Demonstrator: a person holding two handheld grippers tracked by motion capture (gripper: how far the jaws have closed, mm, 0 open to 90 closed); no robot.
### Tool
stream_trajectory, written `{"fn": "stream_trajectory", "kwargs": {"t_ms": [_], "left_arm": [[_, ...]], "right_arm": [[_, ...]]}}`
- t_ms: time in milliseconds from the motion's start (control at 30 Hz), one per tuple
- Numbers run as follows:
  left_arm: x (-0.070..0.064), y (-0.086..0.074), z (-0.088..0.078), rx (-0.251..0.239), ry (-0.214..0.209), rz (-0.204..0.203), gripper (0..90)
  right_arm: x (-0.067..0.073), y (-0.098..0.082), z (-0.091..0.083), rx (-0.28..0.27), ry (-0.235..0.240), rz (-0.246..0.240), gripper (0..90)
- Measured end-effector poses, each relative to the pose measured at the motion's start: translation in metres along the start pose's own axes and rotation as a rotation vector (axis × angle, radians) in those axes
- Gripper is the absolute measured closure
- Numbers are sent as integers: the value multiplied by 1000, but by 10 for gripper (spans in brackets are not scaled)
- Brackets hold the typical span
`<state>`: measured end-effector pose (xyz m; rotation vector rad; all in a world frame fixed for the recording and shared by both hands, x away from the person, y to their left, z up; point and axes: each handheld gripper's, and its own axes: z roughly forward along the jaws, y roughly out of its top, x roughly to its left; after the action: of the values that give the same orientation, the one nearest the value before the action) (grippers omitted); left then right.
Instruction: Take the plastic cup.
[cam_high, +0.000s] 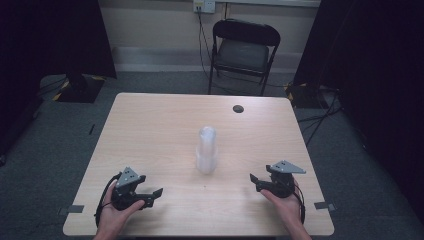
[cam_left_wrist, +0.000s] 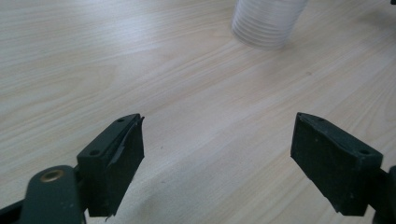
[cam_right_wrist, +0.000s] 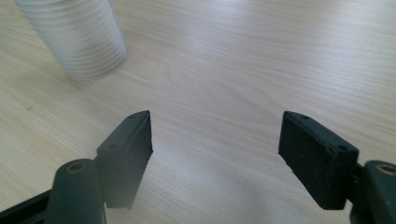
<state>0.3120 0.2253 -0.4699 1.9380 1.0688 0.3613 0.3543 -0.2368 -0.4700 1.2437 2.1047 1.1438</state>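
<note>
Stacked clear cups (cam_high: 206, 150) stand upright and untouched in the middle of the table (cam_high: 150, 125), so the work looks barely begun. Left gripper (cam_high: 150, 196) and right gripper (cam_high: 257, 181) rest near the near edge, well apart from the stack, fingers (cam_left_wrist: 112, 163) spread wide with nothing between them.

Cup stack (cam_high: 206, 150) mid-table (cam_high: 150, 125) (upright); left gripper (cam_high: 150, 195), right gripper (cam_high: 257, 181) flank it, nearer edge.

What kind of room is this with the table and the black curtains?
Probably a lab or studio set up for recording. A plain wooden table stands on grey carpet between dark curtains, with a folding chair behind it, cables on the floor, and a stack of clear cups in the middle.
</note>
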Motion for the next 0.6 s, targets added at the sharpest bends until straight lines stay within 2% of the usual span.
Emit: {"fn": "stream_trajectory", "kwargs": {"t_ms": [300,367,400,500,600], "left_arm": [[7,2,0,-22,-16,-32,161],[6,2,1,-21,-13,-21,162],[5,2,1,-14,-15,-17,164],[2,2,2,-14,-17,1,168],[0,3,2,-10,-24,20,170]], "right_arm": [[4,3,2,-13,52,3,349],[5,4,2,-14,65,-5,374],[6,5,1,-8,82,5,392],[7,7,-3,-15,113,25,395],[11,10,-6,-25,130,19,394]]}}
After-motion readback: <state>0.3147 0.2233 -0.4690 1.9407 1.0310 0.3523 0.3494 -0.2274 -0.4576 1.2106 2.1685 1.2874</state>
